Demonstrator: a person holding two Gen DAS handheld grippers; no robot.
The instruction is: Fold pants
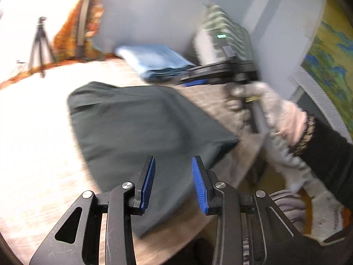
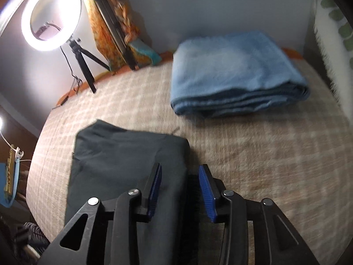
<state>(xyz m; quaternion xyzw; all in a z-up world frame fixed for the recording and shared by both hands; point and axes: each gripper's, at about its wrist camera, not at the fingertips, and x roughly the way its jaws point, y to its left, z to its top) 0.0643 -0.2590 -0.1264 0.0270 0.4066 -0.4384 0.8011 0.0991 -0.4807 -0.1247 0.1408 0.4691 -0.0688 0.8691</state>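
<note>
Evidently fold finished: dark pants (image 2: pixel 123 154) lay folded on checked bedspread (image 2: pixel 253 154), near blue towel (image 2: pixel 233 75). Left gripper (image 1: pixel 173 181), right gripper (image 2: pixel 179 187) stood parted, empty, presumably after release.

both wrist views down onto pants (image 1: pixel 132 121)

Left wrist view: right gripper (image 1: pixel 187 83) motion-blurred at centre right, jaws indistinct. Dark pants (image 2: pixel 123 161), near end hidden under gripper body, lower frame. Ring light (image 2: pixel 51 14) overexposed, upper left.
</note>
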